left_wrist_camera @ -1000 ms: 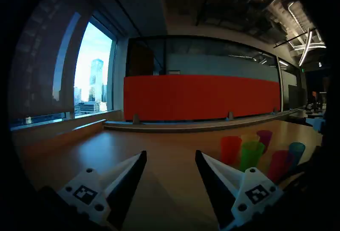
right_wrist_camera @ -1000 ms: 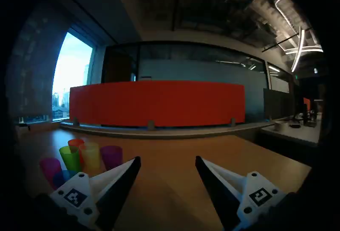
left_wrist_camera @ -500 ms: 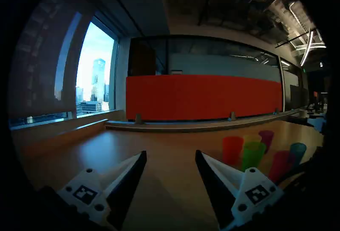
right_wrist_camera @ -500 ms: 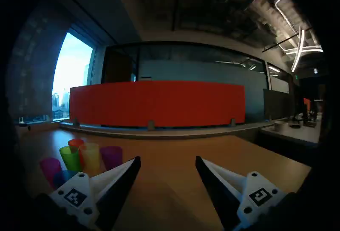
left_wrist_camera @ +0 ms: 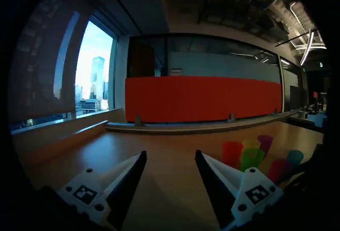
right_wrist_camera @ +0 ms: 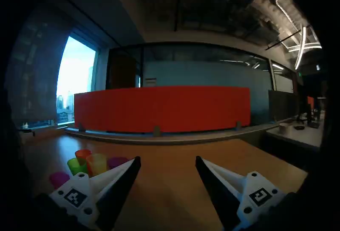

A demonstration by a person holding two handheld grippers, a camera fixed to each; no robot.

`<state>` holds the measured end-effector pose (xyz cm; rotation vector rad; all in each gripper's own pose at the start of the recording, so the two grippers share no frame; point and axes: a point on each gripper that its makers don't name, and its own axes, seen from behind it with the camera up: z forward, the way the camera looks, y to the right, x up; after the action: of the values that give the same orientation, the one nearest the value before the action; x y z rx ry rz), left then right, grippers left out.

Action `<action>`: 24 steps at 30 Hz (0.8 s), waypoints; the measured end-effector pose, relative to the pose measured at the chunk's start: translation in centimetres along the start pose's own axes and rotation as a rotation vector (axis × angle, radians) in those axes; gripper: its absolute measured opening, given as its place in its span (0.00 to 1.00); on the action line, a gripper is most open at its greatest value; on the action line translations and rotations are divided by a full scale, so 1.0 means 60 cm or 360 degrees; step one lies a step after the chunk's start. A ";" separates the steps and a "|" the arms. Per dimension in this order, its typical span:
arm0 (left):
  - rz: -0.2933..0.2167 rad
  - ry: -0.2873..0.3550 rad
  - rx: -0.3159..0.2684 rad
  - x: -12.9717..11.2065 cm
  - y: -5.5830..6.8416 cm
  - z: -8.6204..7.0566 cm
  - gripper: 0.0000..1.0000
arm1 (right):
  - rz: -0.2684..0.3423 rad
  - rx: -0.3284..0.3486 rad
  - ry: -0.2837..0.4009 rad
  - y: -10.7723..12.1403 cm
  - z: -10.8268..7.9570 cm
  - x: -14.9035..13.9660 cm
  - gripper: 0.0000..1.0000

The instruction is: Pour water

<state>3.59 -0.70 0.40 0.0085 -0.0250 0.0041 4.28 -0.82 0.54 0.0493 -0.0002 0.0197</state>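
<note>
Several coloured plastic cups stand in a cluster on the wooden table. In the left gripper view the cluster sits at the right, just beyond my right finger: an orange-red cup, a yellow cup, a green cup, a purple cup, a pink cup and a teal cup. My left gripper is open over bare table. In the right gripper view the same cluster lies low at the left, with a red cup, a green cup and a yellow cup. My right gripper is open, holding nothing.
A long red divider panel runs along the far edge of the table. A tall window is at the left. Another desk with small objects stands at the far right.
Both views have tipped upward a little, so the cups sit lower in each picture. In the right gripper view they sink partly behind my left finger. Both grippers stay open.
</note>
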 end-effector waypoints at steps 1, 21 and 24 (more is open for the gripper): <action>0.0002 0.0003 -0.0006 0.009 0.001 0.000 0.84 | -0.0002 0.0001 0.0001 0.001 0.001 0.009 1.00; -0.0026 0.0002 -0.0131 0.180 0.025 0.018 0.84 | -0.0039 0.0036 -0.0061 0.004 0.021 0.155 1.00; -0.0013 0.0006 -0.0153 0.201 0.034 0.020 0.84 | -0.0048 0.0048 -0.0041 0.001 0.022 0.176 1.00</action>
<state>15.60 1.40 1.94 -0.0873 -0.0216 -0.0055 14.85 -0.61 1.86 0.0800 -0.0252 -0.0113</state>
